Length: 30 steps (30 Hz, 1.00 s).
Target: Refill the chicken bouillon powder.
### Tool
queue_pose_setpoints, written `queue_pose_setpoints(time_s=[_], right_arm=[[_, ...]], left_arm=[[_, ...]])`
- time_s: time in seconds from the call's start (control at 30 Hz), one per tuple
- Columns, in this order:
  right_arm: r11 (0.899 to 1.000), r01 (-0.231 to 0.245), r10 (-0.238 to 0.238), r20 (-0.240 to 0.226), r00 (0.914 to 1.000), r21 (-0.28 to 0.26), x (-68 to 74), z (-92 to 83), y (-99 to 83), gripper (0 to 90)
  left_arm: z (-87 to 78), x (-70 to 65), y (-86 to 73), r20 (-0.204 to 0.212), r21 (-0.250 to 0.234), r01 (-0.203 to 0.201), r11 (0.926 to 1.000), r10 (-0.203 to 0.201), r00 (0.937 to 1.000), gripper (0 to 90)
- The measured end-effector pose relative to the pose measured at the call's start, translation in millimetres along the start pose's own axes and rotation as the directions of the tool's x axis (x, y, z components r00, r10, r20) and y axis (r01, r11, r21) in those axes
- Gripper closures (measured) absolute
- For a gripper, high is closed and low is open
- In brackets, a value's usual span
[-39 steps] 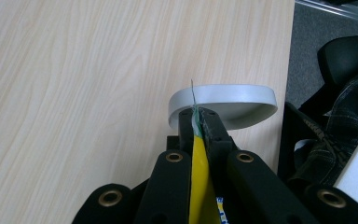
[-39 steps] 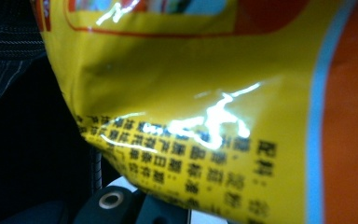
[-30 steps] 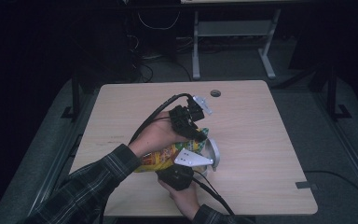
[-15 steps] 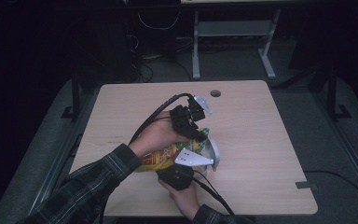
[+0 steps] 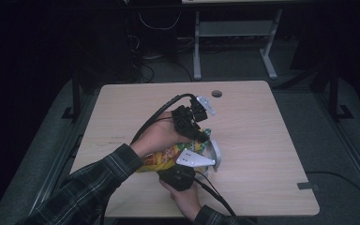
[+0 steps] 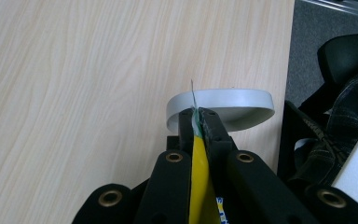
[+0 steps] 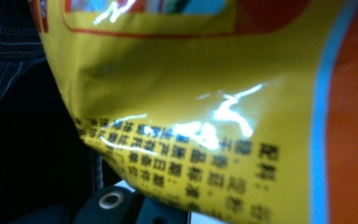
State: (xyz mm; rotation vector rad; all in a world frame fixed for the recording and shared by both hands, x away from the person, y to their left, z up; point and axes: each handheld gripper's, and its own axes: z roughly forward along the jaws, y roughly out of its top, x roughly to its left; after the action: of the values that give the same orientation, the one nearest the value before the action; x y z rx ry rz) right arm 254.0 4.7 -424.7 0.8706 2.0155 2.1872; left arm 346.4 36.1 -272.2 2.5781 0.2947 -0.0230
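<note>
Item: yellow snack bag (image 5: 165, 158), held above the near middle of the table (image 5: 262, 154), over a grey bowl (image 5: 214, 154). My left gripper (image 6: 196, 115) is clenched on the bag's top seam; my right gripper (image 5: 180, 174) is closed too, apparently on the bag's side, though its jaws are blurred out there. Progress: bag gripped at both ends, seam unopened, nothing poured. Surroundings: trailing cables (image 5: 154, 119); nothing obstructs the bowl.
</note>
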Motion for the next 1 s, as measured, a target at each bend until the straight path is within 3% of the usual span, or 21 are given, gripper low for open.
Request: queue_pose_setpoints(time_s=[1.0], right_arm=[[1.0, -0.004, 0.004, -0.002, 1.0, 0.001, 0.0, -0.4, 0.2, 89.6]], left_arm=[[1.0, -1.1, 1.5, -0.002, 0.002, -0.006, 1.0, 0.006, 1.0, 89.3]])
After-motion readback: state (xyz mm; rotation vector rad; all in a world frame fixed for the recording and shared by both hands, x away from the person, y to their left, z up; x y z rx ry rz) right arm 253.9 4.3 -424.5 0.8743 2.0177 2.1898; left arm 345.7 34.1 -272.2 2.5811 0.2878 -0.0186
